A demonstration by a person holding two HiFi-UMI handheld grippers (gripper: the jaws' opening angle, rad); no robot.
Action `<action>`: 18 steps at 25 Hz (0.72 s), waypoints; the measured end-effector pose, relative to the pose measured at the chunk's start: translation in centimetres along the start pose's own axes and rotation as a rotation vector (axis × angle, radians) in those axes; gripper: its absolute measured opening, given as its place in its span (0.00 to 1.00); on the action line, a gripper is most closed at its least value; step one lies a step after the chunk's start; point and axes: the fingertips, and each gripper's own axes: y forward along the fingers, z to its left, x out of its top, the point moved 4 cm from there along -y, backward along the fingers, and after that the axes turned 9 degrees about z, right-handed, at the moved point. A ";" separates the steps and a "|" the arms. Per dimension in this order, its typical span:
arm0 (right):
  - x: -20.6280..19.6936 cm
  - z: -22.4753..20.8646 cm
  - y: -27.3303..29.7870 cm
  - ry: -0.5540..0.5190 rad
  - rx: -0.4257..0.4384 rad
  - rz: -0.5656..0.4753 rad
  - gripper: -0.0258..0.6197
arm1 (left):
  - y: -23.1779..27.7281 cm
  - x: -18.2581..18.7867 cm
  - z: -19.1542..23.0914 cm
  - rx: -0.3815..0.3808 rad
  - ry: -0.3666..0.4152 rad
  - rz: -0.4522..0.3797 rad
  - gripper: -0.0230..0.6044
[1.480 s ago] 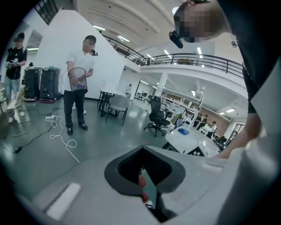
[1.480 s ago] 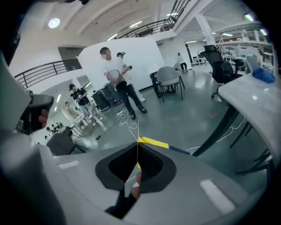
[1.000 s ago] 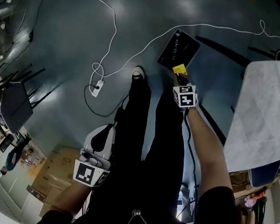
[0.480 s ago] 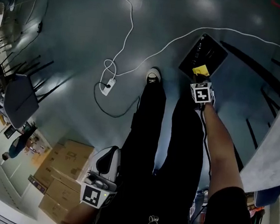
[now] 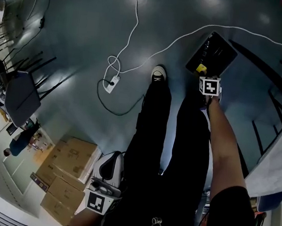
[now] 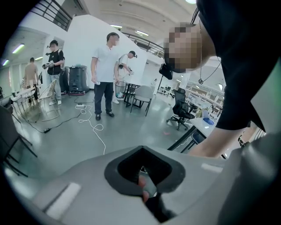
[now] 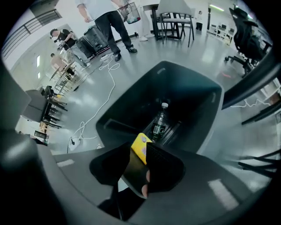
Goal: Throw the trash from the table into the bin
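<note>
Hanging by the person's black trousers, well back from the bin [image 5: 223, 49]: left gripper [image 5: 105, 174]; its jaws stand together with nothing between them.

Right gripper [image 5: 205, 74]: over the bin's near edge, pointing steeply down. Its jaws have just been opening and now stand apart, with a flat yellow packet [image 7: 141, 147] between them, over the bin's open mouth.

Bin: dark and rectangular, on the grey floor in front of the person's right leg. One plastic bottle [image 7: 159, 125] with a white cap lies inside on the bottom.

Shoe [image 5: 158, 73]: black with a white toe, left of the bin.

White cable [image 5: 132, 29]: runs across the floor beyond and left of the bin, ending at a power strip [image 5: 112, 83].

Cardboard boxes [image 5: 71, 160]: stacked far left of the bin, near the left gripper.
</note>
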 end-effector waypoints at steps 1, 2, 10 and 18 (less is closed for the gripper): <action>-0.2 -0.1 -0.3 0.012 -0.004 -0.002 0.26 | -0.2 0.0 0.0 -0.001 0.002 0.000 0.04; -0.4 -0.2 -0.7 0.020 -0.010 -0.004 0.27 | -0.3 0.0 -0.1 -0.002 0.003 0.000 0.04; -0.2 1.6 -9.7 0.086 0.009 -0.134 0.22 | -1.9 2.6 -2.1 -0.065 0.018 -0.062 0.04; 0.9 5.5 -29.2 0.236 0.080 -0.315 0.12 | -6.8 12.7 -6.0 -0.164 0.096 -0.231 0.04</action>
